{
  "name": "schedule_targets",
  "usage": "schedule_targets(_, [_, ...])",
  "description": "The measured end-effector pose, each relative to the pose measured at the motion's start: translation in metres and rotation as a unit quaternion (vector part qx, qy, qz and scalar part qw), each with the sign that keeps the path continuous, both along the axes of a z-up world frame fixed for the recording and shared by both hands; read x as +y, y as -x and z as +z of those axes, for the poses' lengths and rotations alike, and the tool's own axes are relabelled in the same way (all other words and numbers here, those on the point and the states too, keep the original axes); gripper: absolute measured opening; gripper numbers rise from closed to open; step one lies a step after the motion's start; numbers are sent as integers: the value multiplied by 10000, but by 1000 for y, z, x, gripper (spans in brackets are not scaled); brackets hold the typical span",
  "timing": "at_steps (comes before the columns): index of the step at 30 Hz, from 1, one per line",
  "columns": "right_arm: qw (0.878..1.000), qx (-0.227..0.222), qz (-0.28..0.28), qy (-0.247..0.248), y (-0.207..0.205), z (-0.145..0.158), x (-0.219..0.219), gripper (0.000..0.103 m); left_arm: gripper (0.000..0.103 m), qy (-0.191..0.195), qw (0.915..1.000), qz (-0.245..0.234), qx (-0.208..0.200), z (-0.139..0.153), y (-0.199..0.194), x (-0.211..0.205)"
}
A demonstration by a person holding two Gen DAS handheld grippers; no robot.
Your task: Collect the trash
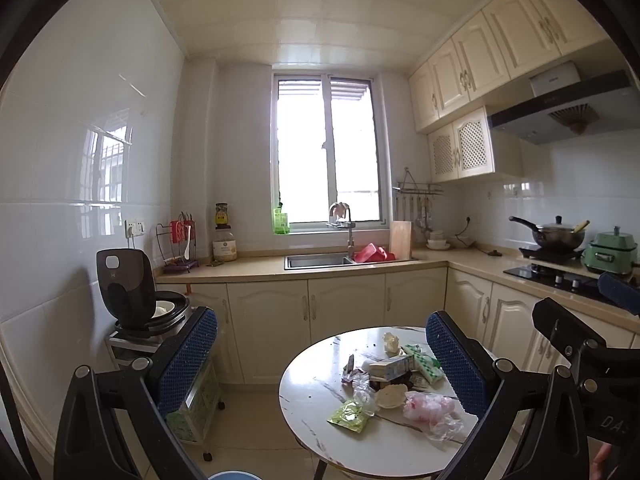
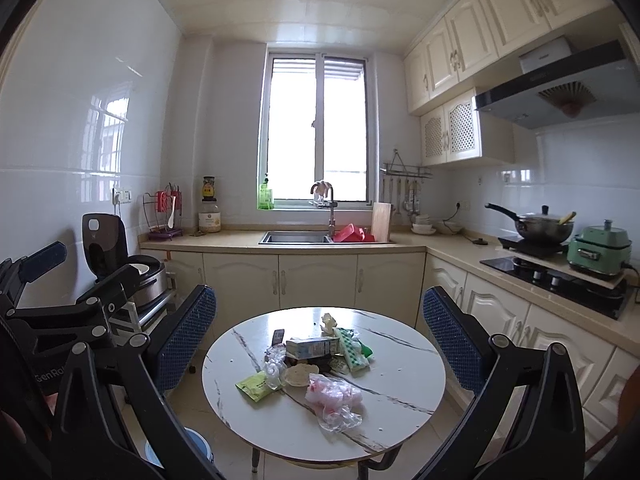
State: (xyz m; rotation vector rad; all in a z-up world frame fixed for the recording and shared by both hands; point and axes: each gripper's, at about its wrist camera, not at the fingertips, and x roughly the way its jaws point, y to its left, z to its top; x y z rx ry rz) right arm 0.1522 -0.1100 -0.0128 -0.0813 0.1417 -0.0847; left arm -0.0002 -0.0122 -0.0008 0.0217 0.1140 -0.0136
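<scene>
Right wrist: carton [image 2: 312, 347] lengthwise left-right, seemingly flat.

White marbled table [image 2: 400, 364], green wrapper [image 2: 253, 385], blue pads [image 2: 186, 332]

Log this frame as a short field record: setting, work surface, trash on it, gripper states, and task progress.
setting: home kitchen, sink under a window
surface: round marble-look table
trash: green packet, milk carton, clear plastic bag, green-white wrapper, crumpled paper
bin: blue rim on the floor beside the table, partly hidden
left gripper: open, empty
right gripper: open, empty
progress: nothing picked up yet
</scene>
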Motion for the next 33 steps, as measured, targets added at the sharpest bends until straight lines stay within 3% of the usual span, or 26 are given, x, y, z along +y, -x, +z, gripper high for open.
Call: schedule_targets(33, [9999, -44, -146, -42, -6, -1, -5, 103, 102, -60, 10000, -48, -41, -10, -17, 0])
